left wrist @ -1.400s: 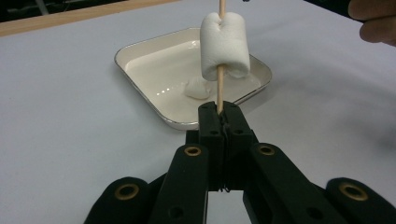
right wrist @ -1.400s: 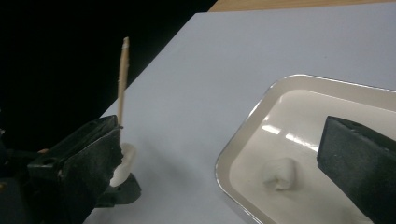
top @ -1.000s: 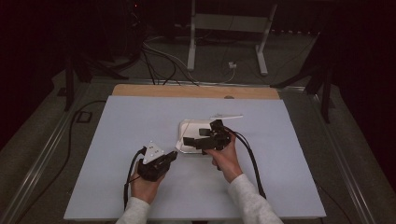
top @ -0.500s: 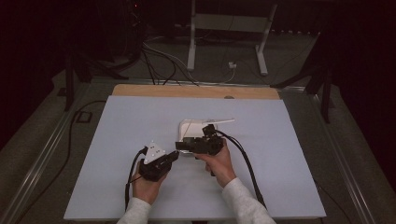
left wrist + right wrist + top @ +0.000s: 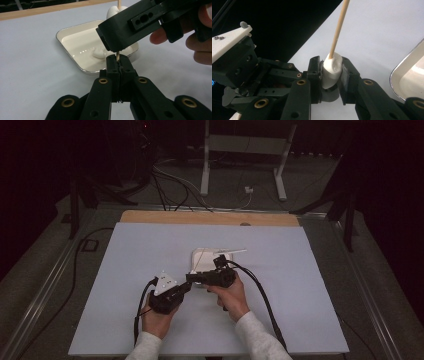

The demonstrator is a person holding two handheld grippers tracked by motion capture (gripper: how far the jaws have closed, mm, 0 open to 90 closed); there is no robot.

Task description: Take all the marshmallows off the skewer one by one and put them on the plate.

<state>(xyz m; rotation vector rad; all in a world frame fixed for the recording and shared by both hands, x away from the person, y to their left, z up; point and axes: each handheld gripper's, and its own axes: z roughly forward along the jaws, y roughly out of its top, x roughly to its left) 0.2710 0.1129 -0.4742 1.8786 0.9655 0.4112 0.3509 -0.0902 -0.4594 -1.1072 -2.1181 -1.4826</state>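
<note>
Tray [image 5: 200, 256] blocks just beyond both grippers; table [image 5: 125, 270] open left, right.

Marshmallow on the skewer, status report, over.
Left gripper shut on skewer. Right gripper, jaws just closing, shut on marshmallow. Tray behind, nothing in the way.

From my seat I see a pale blue-grey tabletop [image 5: 125, 295] with a wooden strip [image 5: 210, 218] along its far edge; a white tray [image 5: 200, 256] sits near its middle.
</note>
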